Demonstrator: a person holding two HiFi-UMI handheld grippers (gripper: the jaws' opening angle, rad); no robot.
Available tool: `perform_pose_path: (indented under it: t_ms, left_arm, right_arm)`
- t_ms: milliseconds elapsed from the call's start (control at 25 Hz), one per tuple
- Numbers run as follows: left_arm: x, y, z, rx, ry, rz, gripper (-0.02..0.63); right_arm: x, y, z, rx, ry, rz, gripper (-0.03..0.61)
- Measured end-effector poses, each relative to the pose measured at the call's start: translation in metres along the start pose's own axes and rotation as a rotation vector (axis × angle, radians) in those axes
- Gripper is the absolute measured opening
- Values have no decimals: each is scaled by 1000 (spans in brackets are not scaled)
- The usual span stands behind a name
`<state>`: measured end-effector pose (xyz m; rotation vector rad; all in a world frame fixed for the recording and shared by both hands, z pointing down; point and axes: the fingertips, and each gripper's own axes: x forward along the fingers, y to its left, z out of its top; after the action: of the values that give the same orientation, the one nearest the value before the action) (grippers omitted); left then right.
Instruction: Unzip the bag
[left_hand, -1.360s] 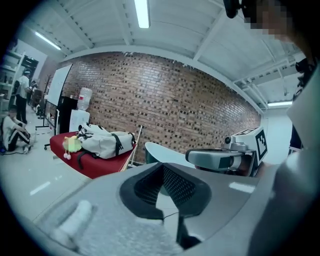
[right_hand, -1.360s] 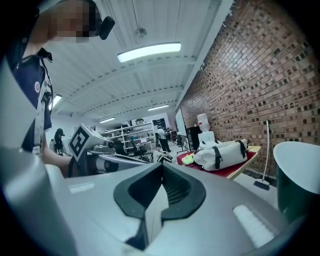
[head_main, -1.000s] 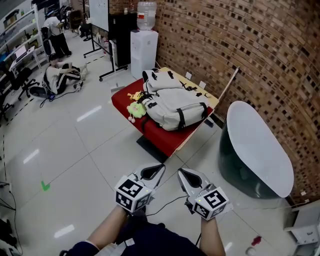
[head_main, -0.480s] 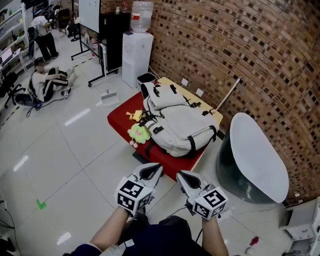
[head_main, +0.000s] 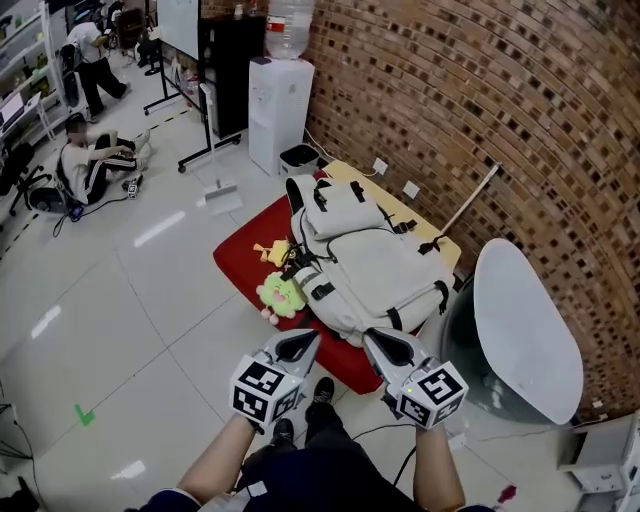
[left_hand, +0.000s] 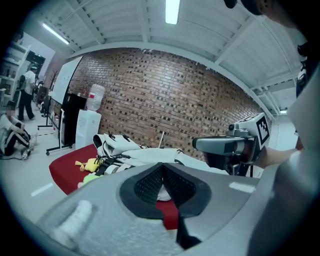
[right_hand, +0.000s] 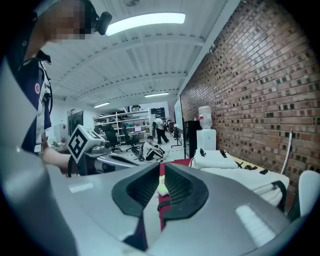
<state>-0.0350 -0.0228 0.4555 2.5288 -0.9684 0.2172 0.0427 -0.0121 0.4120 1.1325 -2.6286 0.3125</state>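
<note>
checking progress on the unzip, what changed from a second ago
The person has walked closer: the backpack now lies just ahead of the left gripper and right gripper. The right's jaws have just been opening, nothing between them. Left stays shut, backpack unmoved on the red table.

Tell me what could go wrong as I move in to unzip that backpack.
1. The backpack lies loose on the red table; a one-sided tug on the zip might drag it toward the edge.
2. The plush toys sit right beside it at the table's edge and could get knocked off.
3. Black straps cross the bag; a grab may snag one instead of the zip pull, which is too small to make out.
</note>
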Motion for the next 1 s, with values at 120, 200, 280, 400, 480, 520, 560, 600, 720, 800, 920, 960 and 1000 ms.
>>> perform_pose_path:
  t_ms: [120,200,280,400,480,520,560,600,720,800,920,960,1000]
  left_arm:
    - [27,20,8,-2,25,40,2]
    - [46,31,11,-16,49,70,2]
    - [66,41,15,-15,74,94,7]
    - [97,52,17,17,130,127,87]
    - [118,60,13,57,168,157,105]
    - [128,64,12,73,184,170,116]
    - [137,69,11,81,198,181,118]
    - [144,74,9,83,213,190,120]
    - [155,82,-7,64,272,211,121]
    - [161,86,-18,46,297,213,121]
    - [168,94,-22,30,300,202,121]
    - [168,97,-25,23,301,198,121]
    - [168,99,-28,14,305,192,121]
  right_arm:
    - [21,-34,10,-101,40,36,29]
    - [37,-57,15,-167,75,73,40]
    - [58,-80,18,-237,120,127,65]
    - [94,-105,18,-320,194,235,81]
    - [118,-116,14,-368,240,314,81]
    - [131,-119,11,-395,265,352,81]
    - [144,-122,6,-423,296,390,85]
    - [156,-124,-2,-448,336,431,95]
    - [186,-119,-32,-493,460,561,127]
    - [204,-120,-50,-520,525,626,127]
    - [226,-124,-73,-574,629,695,124]
    - [228,-122,-80,-591,668,717,120]
    - [230,-120,-86,-607,706,739,118]
